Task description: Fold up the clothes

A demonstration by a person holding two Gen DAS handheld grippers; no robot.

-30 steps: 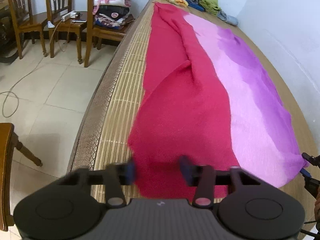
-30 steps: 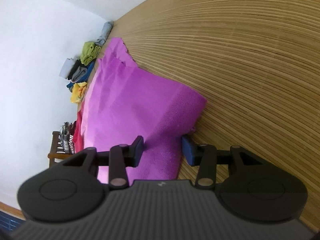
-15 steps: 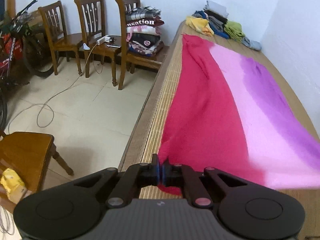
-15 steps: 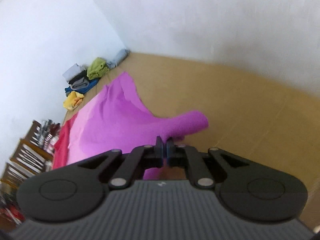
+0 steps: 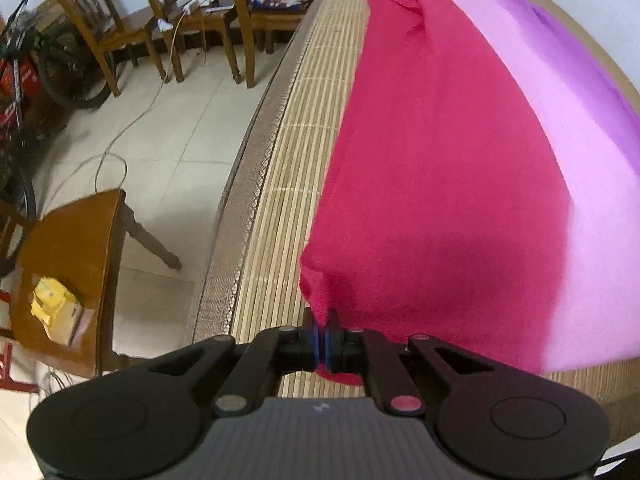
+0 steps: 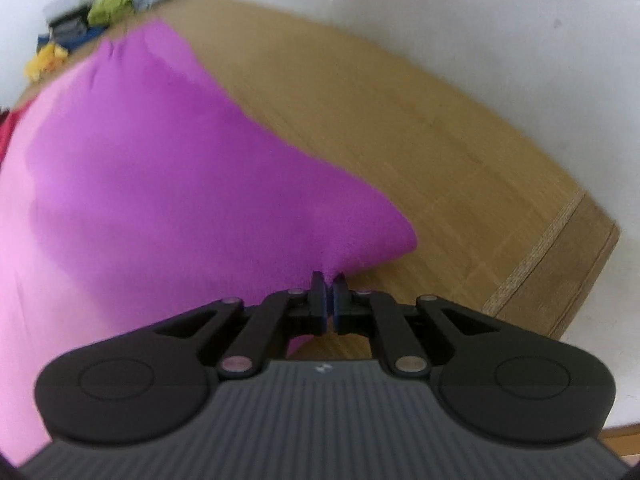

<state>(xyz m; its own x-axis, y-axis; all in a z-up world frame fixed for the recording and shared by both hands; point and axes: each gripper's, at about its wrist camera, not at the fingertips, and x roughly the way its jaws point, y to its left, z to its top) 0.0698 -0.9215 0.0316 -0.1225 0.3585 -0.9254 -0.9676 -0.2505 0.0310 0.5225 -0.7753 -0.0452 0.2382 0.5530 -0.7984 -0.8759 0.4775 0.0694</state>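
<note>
The left gripper (image 5: 321, 334) is clamped on the red near corner of the cloth (image 5: 440, 152), and the right gripper (image 6: 328, 300) pinches its purple near corner — both corners lifted off the bamboo mat (image 5: 280, 208). The cloth runs lengthwise away from the claws along the mat, red through pink to purple. Bare mat lies along both long edges — a floor (image 5: 160, 152) drop beside the red side, a white wall (image 6: 500, 40) beyond the purple.

Bare mat (image 6: 400, 128) beside the cloth (image 6: 160, 168); wall (image 6: 500, 20) close behind; chairs (image 5: 100, 28) across open floor (image 5: 168, 128)

Cloth (image 5: 440, 160) on mat (image 5: 288, 184), chairs (image 5: 168, 20) beyond
</note>
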